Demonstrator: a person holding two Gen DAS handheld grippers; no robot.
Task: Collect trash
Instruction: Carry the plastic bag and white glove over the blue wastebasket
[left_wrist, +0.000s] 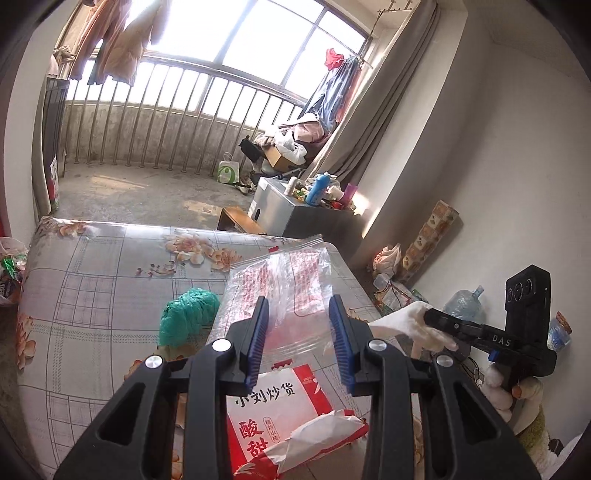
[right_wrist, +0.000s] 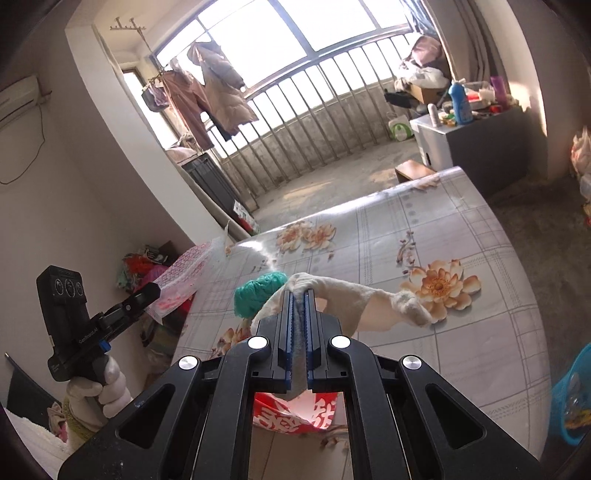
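Note:
My left gripper (left_wrist: 300, 325) is open and hovers over a clear zip bag with red print (left_wrist: 280, 284) lying on the flowered table (left_wrist: 92, 280). A red and white snack packet (left_wrist: 280, 417) lies under its jaws, and a crumpled green bag (left_wrist: 188, 314) lies to its left. My right gripper (right_wrist: 299, 295) is shut on a white cloth-like rag (right_wrist: 369, 299) and holds it above the table (right_wrist: 443, 229). The rag also shows in the left wrist view (left_wrist: 417, 321). The green bag (right_wrist: 258, 291) sits just beyond the right gripper's tips, and the red packet (right_wrist: 295, 413) lies below it.
A blue basket (right_wrist: 572, 398) stands off the table's right side. A grey cabinet (left_wrist: 280, 206) with bottles, a water jug (left_wrist: 463, 302) and bags of clutter (left_wrist: 388, 258) line the wall. A railing and window lie beyond.

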